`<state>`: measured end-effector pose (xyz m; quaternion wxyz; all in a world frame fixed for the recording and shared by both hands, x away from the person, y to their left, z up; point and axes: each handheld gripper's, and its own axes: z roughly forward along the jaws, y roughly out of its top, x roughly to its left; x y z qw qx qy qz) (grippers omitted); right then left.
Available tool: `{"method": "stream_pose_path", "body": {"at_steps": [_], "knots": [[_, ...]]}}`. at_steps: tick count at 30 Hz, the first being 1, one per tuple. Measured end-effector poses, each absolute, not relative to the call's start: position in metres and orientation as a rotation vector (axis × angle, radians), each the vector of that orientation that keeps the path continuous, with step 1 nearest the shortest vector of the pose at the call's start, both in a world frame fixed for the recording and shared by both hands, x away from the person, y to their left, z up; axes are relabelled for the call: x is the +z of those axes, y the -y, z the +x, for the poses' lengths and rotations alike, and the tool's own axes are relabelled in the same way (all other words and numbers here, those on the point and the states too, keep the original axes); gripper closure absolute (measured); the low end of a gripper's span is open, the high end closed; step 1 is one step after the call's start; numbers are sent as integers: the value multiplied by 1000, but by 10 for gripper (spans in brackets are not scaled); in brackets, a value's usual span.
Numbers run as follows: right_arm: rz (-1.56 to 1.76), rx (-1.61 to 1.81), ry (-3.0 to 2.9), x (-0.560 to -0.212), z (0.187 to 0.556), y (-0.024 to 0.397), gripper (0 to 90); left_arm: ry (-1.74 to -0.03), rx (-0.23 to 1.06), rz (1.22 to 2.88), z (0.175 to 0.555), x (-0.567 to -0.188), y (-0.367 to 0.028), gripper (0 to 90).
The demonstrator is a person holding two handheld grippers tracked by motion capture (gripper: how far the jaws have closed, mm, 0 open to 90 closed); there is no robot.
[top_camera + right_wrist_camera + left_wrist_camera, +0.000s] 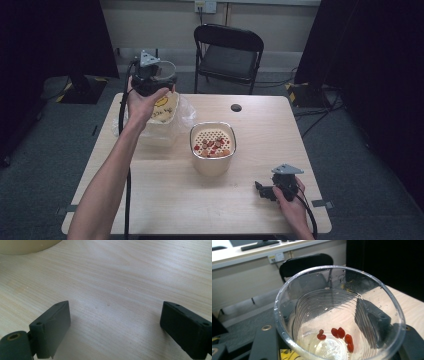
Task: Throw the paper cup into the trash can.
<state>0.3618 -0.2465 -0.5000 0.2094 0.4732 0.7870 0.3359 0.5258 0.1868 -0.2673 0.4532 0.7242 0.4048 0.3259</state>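
While my left gripper (150, 75) is clamped on the clear cup (339, 312) above the desk's (165, 195) far-left corner — right gripper (113, 325) spread, idle — I'd keep it level so the berries (337, 336) stay in.

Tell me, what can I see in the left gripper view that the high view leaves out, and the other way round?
The left gripper view looks straight into the clear plastic cup and reveals a few small red pieces stuck near its bottom, with droplets on the wall. The high view takes in the cream strainer bowl holding red and orange pieces, the plastic bag with a yellow print, and the right gripper resting open on the table. Both share the cup, gripped by the left gripper, the black folding chair and the wooden table.
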Motion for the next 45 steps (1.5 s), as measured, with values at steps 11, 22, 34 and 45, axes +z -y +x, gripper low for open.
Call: {"method": "stream_pose_path", "body": {"at_steps": [11, 22, 34, 45], "knots": [[1318, 935, -2188, -500, 362, 246, 88, -1092, 831, 1800, 544, -281, -204, 333], [1317, 934, -2189, -500, 362, 246, 88, -1186, 799, 1743, 552, -289, -207, 177], [1317, 934, -2189, -500, 362, 246, 89, -1179, 756, 1730, 542, -289, -220, 196], [1317, 934, -2189, -500, 362, 246, 89, -1119, 716, 1757, 500, -292, -229, 254]]}}
